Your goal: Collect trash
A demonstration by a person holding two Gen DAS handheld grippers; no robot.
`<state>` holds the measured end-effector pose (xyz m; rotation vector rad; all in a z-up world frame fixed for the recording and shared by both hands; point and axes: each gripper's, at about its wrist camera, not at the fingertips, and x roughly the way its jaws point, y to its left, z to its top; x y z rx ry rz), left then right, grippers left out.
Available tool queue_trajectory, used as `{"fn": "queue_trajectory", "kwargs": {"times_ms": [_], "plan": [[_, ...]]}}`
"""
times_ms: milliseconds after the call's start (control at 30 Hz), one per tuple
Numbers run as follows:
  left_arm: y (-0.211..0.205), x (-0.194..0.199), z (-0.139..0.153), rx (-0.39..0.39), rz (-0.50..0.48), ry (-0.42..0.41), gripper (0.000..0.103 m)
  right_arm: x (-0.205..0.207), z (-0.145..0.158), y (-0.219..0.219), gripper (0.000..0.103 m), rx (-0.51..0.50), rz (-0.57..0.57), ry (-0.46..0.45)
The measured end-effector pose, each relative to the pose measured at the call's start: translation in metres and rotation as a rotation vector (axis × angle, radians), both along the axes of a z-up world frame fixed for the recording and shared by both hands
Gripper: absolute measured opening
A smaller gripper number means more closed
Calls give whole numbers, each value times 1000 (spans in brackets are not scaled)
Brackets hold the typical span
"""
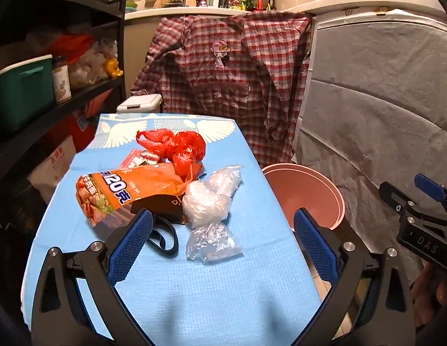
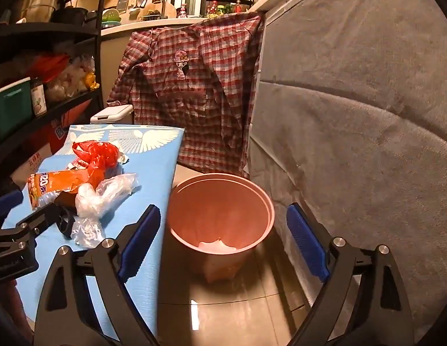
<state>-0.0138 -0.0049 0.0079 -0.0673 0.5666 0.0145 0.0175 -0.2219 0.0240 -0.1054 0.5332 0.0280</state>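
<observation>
two grippers, left gripper (image 1: 223, 242) and right gripper (image 2: 223, 242), one pink bin (image 2: 220, 210), one red bag (image 1: 173, 147), one orange packet (image 1: 122, 193), two clear bags (image 1: 212, 199), one blue table (image 1: 209, 282), one checked shirt (image 1: 229, 80)

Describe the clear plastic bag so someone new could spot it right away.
Start at the blue table cover and find the trash pile. The clear plastic bag lies on the pile's side nearest the pink bucket, beside the orange snack packet. It alone is see-through, crumpled and colourless.
</observation>
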Motion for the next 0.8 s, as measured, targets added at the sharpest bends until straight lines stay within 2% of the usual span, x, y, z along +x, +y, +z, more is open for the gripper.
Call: {"fn": "queue_trajectory", "kwargs": {"times_ms": [200, 300, 433, 800], "plan": [[-4, 0, 0, 3, 5, -4, 95, -5, 1, -3, 87, -20, -7, -21], [-6, -1, -1, 21, 7, -6, 95, -1, 3, 2, 87, -31, -21, 0], [-6, 1, -4, -8, -14, 21, 93, 0, -2, -4, 87, -3, -33, 11], [-5, 3, -4, -19, -22, 31, 91, 2, -2, -4, 87, 1, -32, 18]]}}
